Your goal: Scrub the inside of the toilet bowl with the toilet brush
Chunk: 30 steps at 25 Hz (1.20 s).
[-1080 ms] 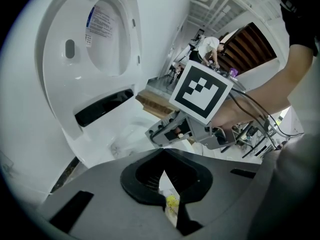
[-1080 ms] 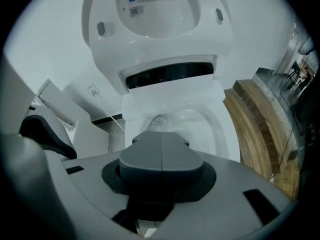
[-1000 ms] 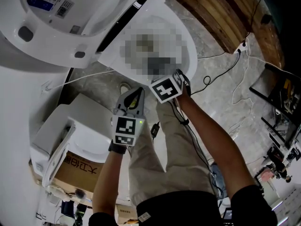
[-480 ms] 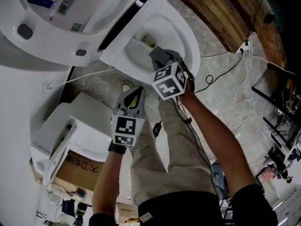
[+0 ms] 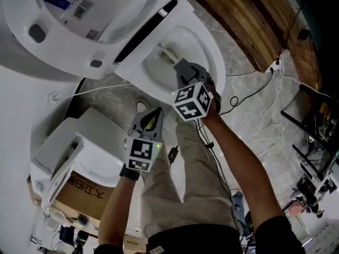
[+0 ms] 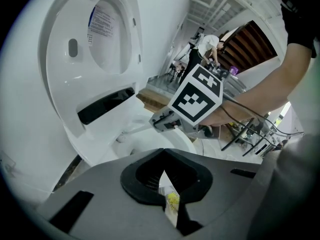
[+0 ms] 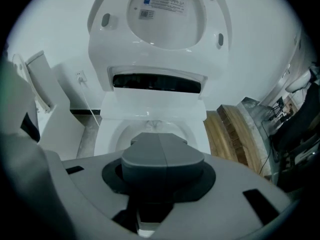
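The white toilet bowl [image 5: 204,44] stands open with its lid and seat [image 5: 100,15] raised. My right gripper [image 5: 183,67] hangs over the bowl's near rim, shut on the toilet brush's white handle [image 5: 168,54], which slants down into the bowl. The left gripper view shows that handle [image 6: 136,129] running from the right gripper [image 6: 165,120] into the bowl [image 6: 150,149]. The right gripper view has its shut jaws [image 7: 161,156] in front of the bowl [image 7: 115,134]; the brush head is hidden there. My left gripper [image 5: 155,111] is shut and holds nothing, below the bowl over the floor.
A second white toilet [image 5: 95,147] and a cardboard box [image 5: 79,194] stand at lower left. Wooden planks [image 5: 238,20] lie to the right of the bowl. Cables and a power strip [image 5: 274,57] trail over the stone floor. A white cord [image 5: 106,89] runs beside the toilet base.
My right gripper has moved a little further over the bowl, and the brush handle now shows reaching inside. The left gripper has hardly shifted.
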Tool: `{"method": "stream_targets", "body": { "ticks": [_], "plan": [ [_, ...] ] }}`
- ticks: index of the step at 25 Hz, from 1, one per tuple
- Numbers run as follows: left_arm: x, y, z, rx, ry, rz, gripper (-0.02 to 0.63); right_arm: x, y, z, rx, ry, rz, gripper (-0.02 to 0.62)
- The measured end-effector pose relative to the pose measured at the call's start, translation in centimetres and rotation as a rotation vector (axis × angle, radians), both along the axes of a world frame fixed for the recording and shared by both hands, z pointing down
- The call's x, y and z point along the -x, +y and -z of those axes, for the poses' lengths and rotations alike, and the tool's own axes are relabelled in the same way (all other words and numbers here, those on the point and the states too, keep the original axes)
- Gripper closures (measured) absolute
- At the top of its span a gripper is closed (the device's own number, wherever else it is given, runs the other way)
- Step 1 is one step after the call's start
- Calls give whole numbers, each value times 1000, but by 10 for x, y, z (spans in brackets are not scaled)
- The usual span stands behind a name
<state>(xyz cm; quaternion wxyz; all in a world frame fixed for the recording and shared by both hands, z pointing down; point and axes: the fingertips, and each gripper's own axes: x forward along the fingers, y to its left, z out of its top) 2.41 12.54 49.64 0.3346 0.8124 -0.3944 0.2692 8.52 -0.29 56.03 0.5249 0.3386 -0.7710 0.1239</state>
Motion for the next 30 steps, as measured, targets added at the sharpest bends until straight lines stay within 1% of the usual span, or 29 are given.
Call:
{"method": "stream_targets", "body": {
  "ticks": [2,6,9,14,17,18,19,20,23,24,25,26,30],
  "plan": [
    [-2,-1,0,0,4,5,589,-3,-2,-1,-21,21,14,442],
    [-4,-3,3,-7,10,4,589,-15,-15,-1,-48,34,-46,440],
    [-3,-5,4,-12,11,8,589,-24,-19,1,-74,63,-51,440],
    [4,-6,6,-25,12,19,589,-42,-26,7,-90,83,-165,439],
    [12,0,6,-14,15,32,589,-39,-14,14,-79,58,-213,440],
    [16,0,5,-10,15,40,589,-36,-10,17,-82,48,-212,440],
    [19,1,5,-8,15,47,589,-31,-6,20,-91,47,-184,440],
    [21,1,4,-9,17,52,589,-24,0,20,-104,56,-122,440],
    [26,6,2,-6,21,53,589,0,24,9,-139,103,163,440],
    [28,9,0,-2,22,52,589,6,31,4,-149,120,239,440],
    [30,12,-1,3,22,54,589,10,35,0,-161,138,296,440],
    [32,14,-2,6,22,56,589,13,34,-2,-172,150,334,440],
    [37,18,-3,11,11,57,589,13,23,-6,-224,194,434,440]
  ]
}}
